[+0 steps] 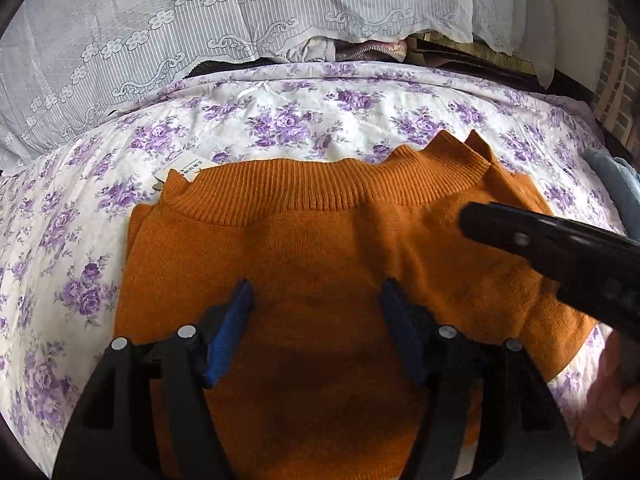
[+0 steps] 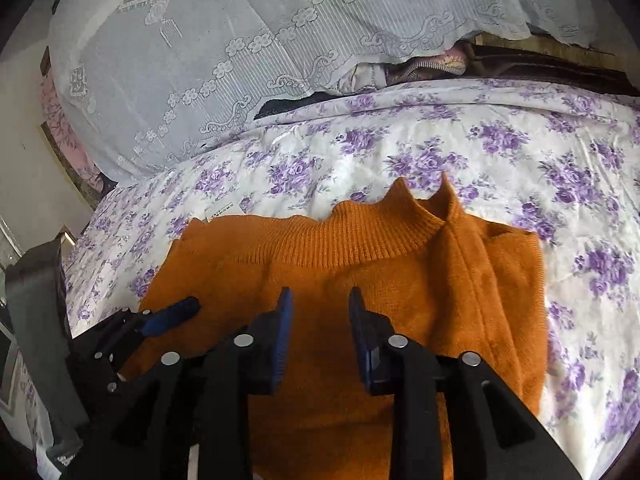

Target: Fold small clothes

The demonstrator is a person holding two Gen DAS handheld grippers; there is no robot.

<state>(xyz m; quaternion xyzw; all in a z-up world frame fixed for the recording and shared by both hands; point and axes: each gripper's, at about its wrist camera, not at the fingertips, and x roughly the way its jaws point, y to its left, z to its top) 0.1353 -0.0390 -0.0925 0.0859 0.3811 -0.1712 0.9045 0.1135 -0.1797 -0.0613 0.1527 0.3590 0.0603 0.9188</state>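
Paper tag (image 1: 182,172), print unreadable, beside orange sweater (image 1: 320,248); left claw (image 1: 316,292) and right claw (image 2: 320,300) apart, empty.

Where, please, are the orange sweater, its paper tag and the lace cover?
orange sweater (image 1: 304,248), left wrist view, on the knit body below the ribbed collar.
paper tag (image 1: 188,170), left wrist view, on its printed face.
lace cover (image 2: 208,40), right wrist view, on the striped middle.

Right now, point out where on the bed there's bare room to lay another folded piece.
Free: the floral sheet between the orange sweater's collar and the lace cover; also the strip of sheet to the sweater's right. Left of the sweater, sheet shows beyond a paper tag. Crowded: over the sweater, where the left tool and right tool hover open.
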